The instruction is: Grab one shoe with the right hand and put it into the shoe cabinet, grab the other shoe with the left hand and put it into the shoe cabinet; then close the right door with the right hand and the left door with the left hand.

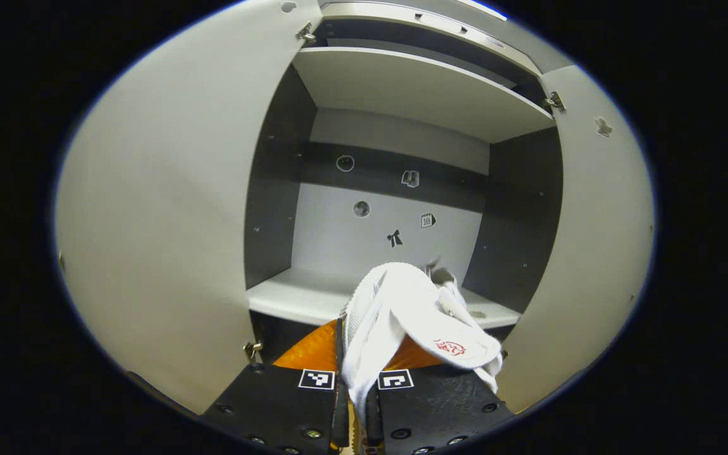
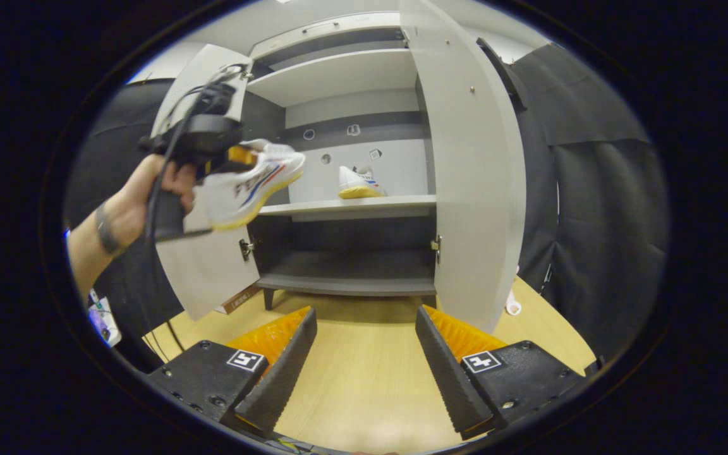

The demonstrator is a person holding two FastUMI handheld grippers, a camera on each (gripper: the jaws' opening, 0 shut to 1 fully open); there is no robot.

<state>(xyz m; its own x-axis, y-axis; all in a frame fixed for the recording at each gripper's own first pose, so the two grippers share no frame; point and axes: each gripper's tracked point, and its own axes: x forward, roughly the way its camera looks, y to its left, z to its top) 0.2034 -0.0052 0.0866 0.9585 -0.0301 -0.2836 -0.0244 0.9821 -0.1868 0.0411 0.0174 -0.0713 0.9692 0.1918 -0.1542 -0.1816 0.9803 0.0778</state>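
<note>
A white shoe point(image 1: 402, 316) of soft mesh and smooth synthetic upper, with a small red mark on its rounded tongue, is clamped between the fingers of the left gripper point(image 1: 356, 392), which are closed tight on it. In the right gripper view the same shoe point(image 2: 247, 183) is seen from the side, held up in the air in front of the shoe cabinet point(image 2: 351, 76) at about the level of the middle shelf point(image 2: 364, 205); its sole is yellow and coloured stripes run along its flank. The left gripper point(image 2: 231, 158) is held there by a hand point(image 2: 143, 196) with a band at the wrist.

The other shoe point(image 2: 357, 183), of like make, is stood on the middle shelf toward the back wall. The cabinet is built of flat, matt, pale grey boards with darker side panels; small stickers are dotted across its back wall. The left door point(image 1: 168, 221) and the right door point(image 1: 591, 240) are both swung wide on small metal hinges.

The right gripper point(image 2: 364, 354) is released, its ridged fingers spread well apart above a smooth, light wooden floor point(image 2: 364, 392). Black cloth point(image 2: 591, 189) is hung in folds beside the cabinet.
</note>
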